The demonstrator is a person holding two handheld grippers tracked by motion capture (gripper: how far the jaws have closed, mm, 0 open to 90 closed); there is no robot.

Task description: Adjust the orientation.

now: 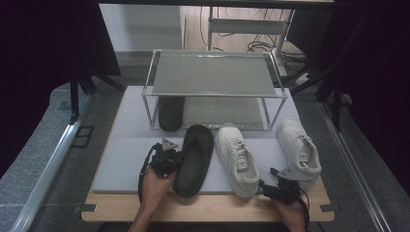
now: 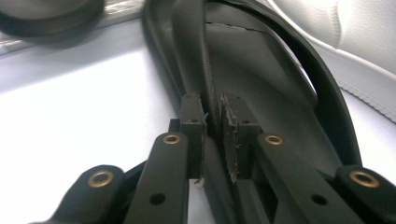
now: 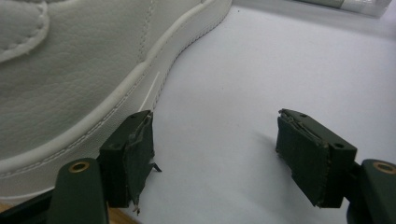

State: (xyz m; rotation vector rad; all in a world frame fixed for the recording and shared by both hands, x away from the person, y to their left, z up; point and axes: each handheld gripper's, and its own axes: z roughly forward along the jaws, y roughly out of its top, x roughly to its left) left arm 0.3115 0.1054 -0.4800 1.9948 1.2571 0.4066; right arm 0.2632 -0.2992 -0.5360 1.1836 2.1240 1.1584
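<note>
We see the left gripper [image 1: 170,158] at the left edge of the black slipper [image 1: 194,158], about halfway along it. In the left gripper view its jaws stand nearly together, pinching the slipper's raised side rim [image 2: 212,100] between the pads; the footbed runs ahead and to the right of the jaws, and the white mat [image 2: 84,107] lies to their left. Beyond the slipper on the right we see the side of a white sneaker [image 2: 359,42].

The right gripper [image 1: 273,189] sits low at the near edge of the mat, just right of the heel of the middle sneaker [image 1: 237,159]. In the right gripper view its jaws stand well apart with bare mat between them; the left pad [image 3: 135,154] is just beside the sneaker's sole, and we cannot tell whether it touches. It holds nothing.

A second white sneaker [image 1: 300,150] lies ahead and to the right of the right gripper. Farther ahead of both grippers stands a two-tier rack [image 1: 212,94], with another black slipper [image 1: 170,113] on its lower level, ahead of the left gripper.
</note>
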